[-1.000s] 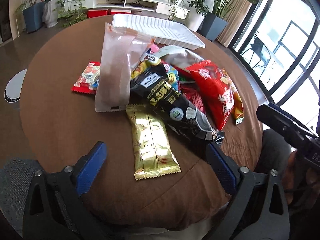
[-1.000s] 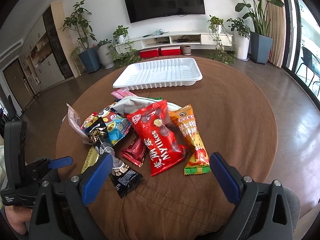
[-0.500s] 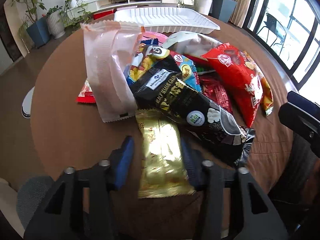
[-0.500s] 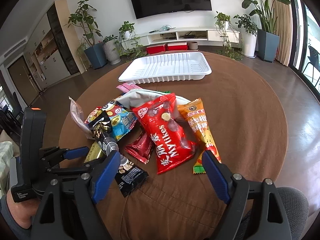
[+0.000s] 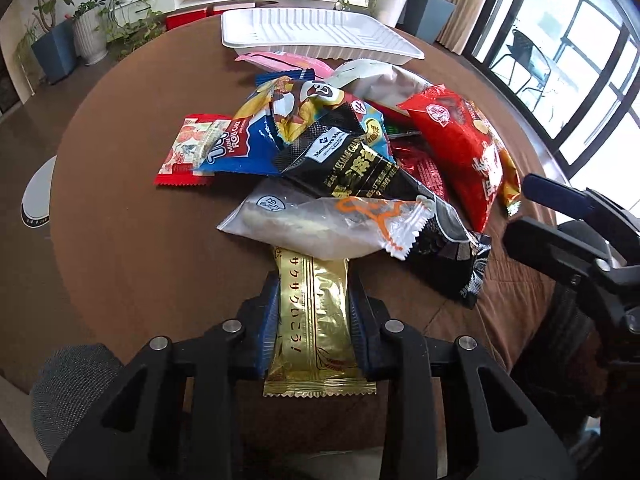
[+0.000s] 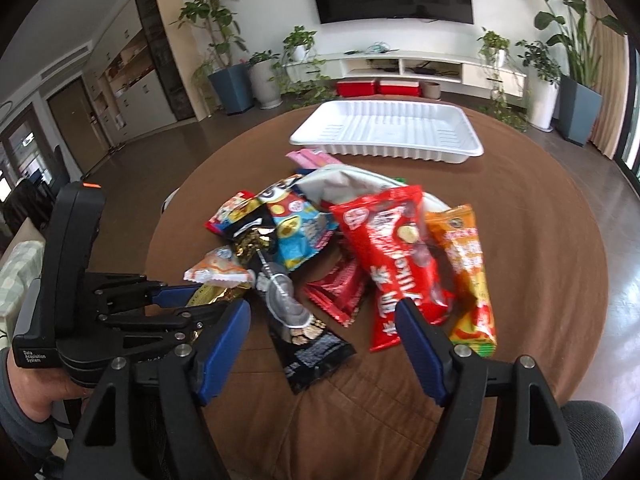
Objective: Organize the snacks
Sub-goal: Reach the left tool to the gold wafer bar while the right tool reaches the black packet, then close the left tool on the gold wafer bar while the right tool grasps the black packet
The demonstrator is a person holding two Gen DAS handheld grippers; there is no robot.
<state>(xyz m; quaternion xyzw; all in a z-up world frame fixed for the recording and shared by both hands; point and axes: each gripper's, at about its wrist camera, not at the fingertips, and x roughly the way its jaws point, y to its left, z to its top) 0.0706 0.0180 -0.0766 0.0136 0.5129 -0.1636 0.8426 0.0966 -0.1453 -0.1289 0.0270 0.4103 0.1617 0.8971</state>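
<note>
Left wrist view
Left gripper (image 5: 313, 322): its blue pads pressed on both long sides of the gold wafer packet (image 5: 314, 320), jaws closing the last bit on it.
Gold wafer packet: lay lengthwise between the jaws on the brown table (image 5: 132, 240); its far end was tucked under the clear packet (image 5: 320, 228).
Clear packet: lay crosswise over the gold one and against the black sesame packet (image 5: 372, 184).
Snack pile: mid-table, with a blue mini-roll bag (image 5: 244, 144), a red-and-white packet (image 5: 186, 148) at the left edge, and a red Mylikes bag (image 5: 460, 148) at the right.
White tray (image 5: 320, 46): at the far side of the table, just beyond the pile, with no snack in it.
Right gripper (image 5: 560, 216): seen at the right edge, beside the pile.

Right wrist view
Right gripper (image 6: 324, 344): jaws apart and closing, hovering over the near end of the pile; nothing pressed between the pads, the black packet's (image 6: 308, 340) tail lay below the gap.
Red Mylikes bag (image 6: 394, 256): near the right finger, with an orange packet (image 6: 468, 268) just beside it.
Left gripper (image 6: 176, 300): at the left, held by a hand (image 6: 36, 392), clamped on the gold packet's (image 6: 210, 294) end.
White tray (image 6: 388, 130): beyond the pile, near the far rim.
</note>
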